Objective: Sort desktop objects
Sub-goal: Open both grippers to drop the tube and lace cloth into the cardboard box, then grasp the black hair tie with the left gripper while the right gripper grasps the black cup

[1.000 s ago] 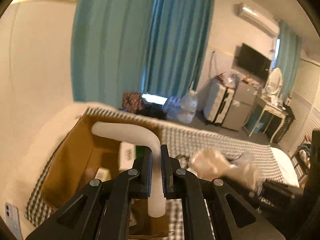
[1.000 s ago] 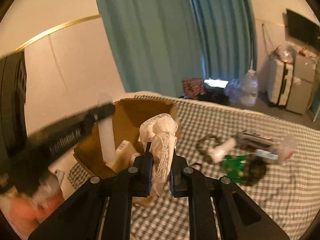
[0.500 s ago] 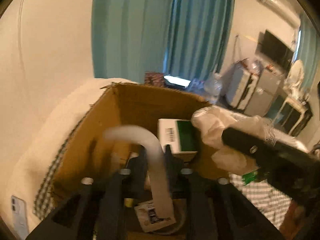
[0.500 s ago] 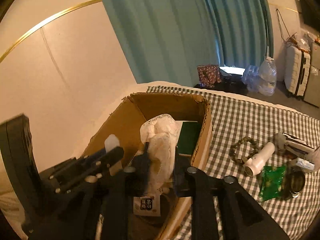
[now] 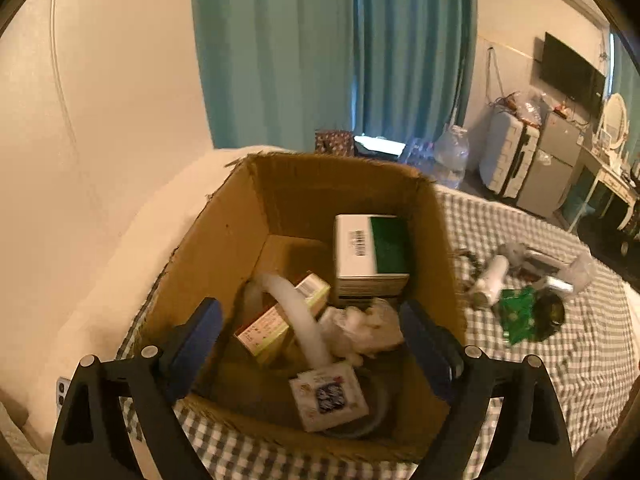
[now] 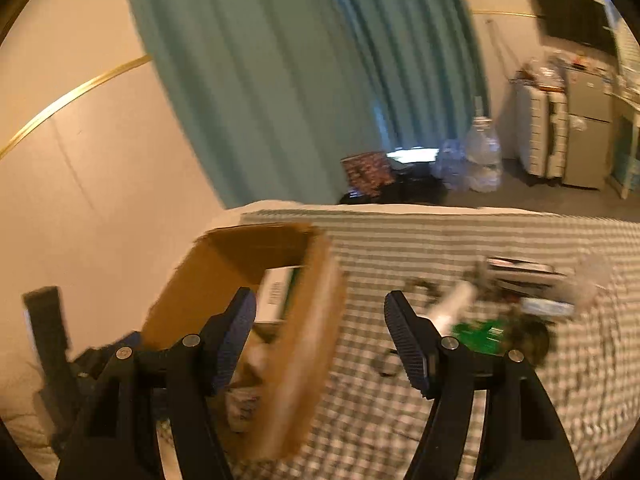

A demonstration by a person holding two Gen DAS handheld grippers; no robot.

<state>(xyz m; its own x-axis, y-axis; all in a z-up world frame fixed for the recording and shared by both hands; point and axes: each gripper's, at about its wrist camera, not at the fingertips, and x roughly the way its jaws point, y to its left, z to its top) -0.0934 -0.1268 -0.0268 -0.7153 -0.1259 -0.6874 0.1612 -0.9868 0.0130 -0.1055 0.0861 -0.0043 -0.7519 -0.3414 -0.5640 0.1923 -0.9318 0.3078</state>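
Observation:
An open cardboard box (image 5: 224, 256) stands on the checked cloth. Inside lie a bent white tube (image 5: 296, 312), a white lace cloth (image 5: 364, 326), a white-and-green box (image 5: 370, 256), a small carton (image 5: 280, 320) and a small printed packet (image 5: 328, 396). My left gripper (image 5: 312, 336) is open and empty above the box. My right gripper (image 6: 320, 332) is open and empty over the box's right wall (image 6: 312, 340). Loose items remain on the cloth: a white roll (image 5: 490, 278), a green packet (image 5: 518, 312), a dark round tin (image 5: 550, 314).
The checked cloth (image 6: 480, 400) covers a bed against a beige wall. Teal curtains (image 5: 332, 52) hang behind. A phone (image 5: 63, 392) lies at the bed's left edge. Water bottles (image 6: 482, 156), a suitcase and a small fridge stand on the floor beyond.
Both grippers opened. The left let go of the white tube and the right let go of the lace cloth; both now lie in the box. The right gripper swung rightward.

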